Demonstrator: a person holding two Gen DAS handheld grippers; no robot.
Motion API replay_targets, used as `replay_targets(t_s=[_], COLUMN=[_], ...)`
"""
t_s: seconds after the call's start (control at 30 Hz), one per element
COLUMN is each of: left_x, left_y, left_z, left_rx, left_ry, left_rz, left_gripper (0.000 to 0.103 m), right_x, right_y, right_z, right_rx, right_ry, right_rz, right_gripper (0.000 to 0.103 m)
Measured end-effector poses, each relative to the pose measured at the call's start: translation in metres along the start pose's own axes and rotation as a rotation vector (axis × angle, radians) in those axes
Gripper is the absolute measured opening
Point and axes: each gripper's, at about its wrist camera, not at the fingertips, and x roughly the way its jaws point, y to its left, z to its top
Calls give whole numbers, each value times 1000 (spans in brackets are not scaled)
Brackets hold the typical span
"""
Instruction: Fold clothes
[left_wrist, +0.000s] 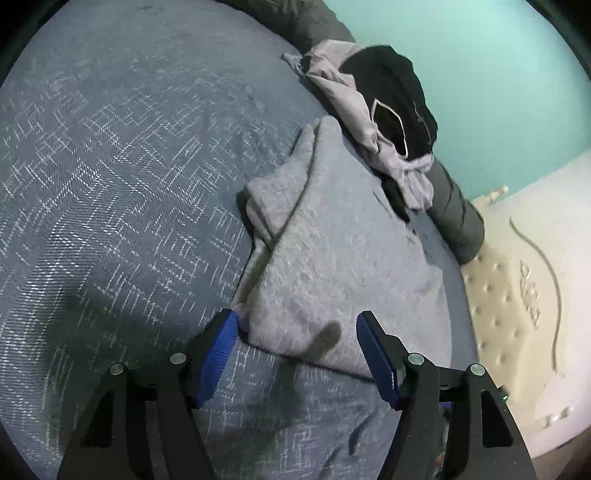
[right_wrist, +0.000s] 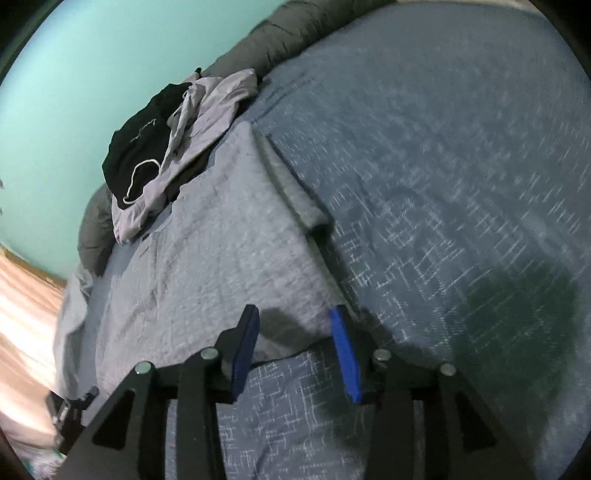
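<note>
A grey fleece garment (left_wrist: 332, 258) lies folded on a bed covered with a blue patterned bedspread (left_wrist: 129, 184), its near edge toward both cameras and its far end running up to a heap of unfolded clothes — a pale lilac garment (left_wrist: 343, 96) with a black hooded top (left_wrist: 395, 99) on it. The heap rests against a dark grey rolled quilt (left_wrist: 458, 218) that lines the far edge of the bed, in front of a turquoise wall (left_wrist: 498, 74). A narrower folded part of the grey garment, likely a sleeve, lies along its edge on the side toward the open bedspread.

The left tongs (left_wrist: 299, 354) stand wide open over the near edge of the grey garment, holding nothing; the blue pads (left_wrist: 218, 358) sit on either side of the garment's near corner, above the cloth, and whether they touch it cannot be told. To the right in this view the quilted side of a cream mattress (left_wrist: 498, 314) shows, with a thin cord (left_wrist: 546, 280) lying on the pale floor beyond.

The right tongs (right_wrist: 295, 350) are open too, somewhat narrower, and empty — the fingers frame the near edge of the same garment (right_wrist: 207, 258) close to its corner, with a shadow on the cloth between them. In this view the heap (right_wrist: 173, 136) is at the upper left and the bedspread (right_wrist: 443, 184) fills the right side.
</note>
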Motion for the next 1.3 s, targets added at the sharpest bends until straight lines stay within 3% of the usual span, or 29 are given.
replay_targets(t_s=[0.17,0.2,0.23,0.27,0.3,0.37,0.47,0.7,1.03,1.17,1.23,1.3], left_x=[3,3,3,3,3,5,7,1,-6,-9,-11,-16], left_y=[7,10,10,11,12,9,4,4,7,8,8,4], left_z=[7,8,10,11,12,15,15,11,6,5,4,1], left_rx=[-45,-61,-65,-69,-70,-52,-43,-47,-56,-94,-111,-103], left_ry=[-66,-78,-87,-97,-105,-104,-102,-100,-92,-86,-83,-78], left_rz=[2,-4,-7,-10,-11,-3,-11,-8,5,16,22,22], left_gripper=[71,71,70,69,65,20,14,10,10,19,29,30], right_x=[4,4,4,4,4,5,-7,-36,-20,-17,-17,-17], right_y=[-2,-1,1,0,-1,-2,-8,-12,-32,-29,-26,-21], right_z=[3,3,3,4,4,4,4,7,1,3,5,7], right_rx=[10,1,-9,-8,-6,-1,24,19,66,56,38,10], right_ry=[-8,-9,-9,-8,-6,-2,-22,-47,-4,0,-5,-16], right_rz=[33,33,32,42,53,75,118,155,114,113,105,89], right_gripper=[41,35,18,10,4,3,2,2,2,2,3,3])
